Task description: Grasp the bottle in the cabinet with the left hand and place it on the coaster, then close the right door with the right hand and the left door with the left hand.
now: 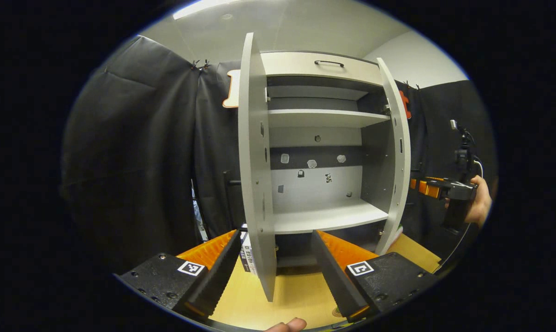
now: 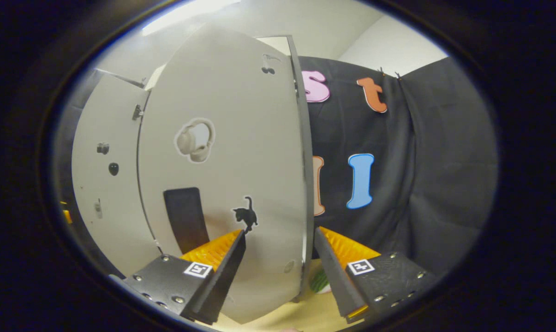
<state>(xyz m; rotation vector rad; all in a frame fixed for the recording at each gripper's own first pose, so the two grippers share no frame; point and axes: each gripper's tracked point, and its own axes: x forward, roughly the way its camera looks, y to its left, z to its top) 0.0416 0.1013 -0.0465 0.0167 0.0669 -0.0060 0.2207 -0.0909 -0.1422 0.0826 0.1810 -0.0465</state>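
The pale grey cabinet (image 1: 324, 138) stands mid-frame with bare shelves, its left door (image 1: 254, 184) and right door (image 1: 397, 157) both swung open toward the camera.

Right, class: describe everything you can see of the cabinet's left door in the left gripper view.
The left door is a tall, flat panel of pale grey board, seen almost edge-on. It stands upright and swung wide open, projecting forward from the cabinet toward the camera. Small dark holes or fittings dot its inner face. Its lower end comes down between the open fingers of the left gripper, above the yellowish table; neither finger visibly presses on it.
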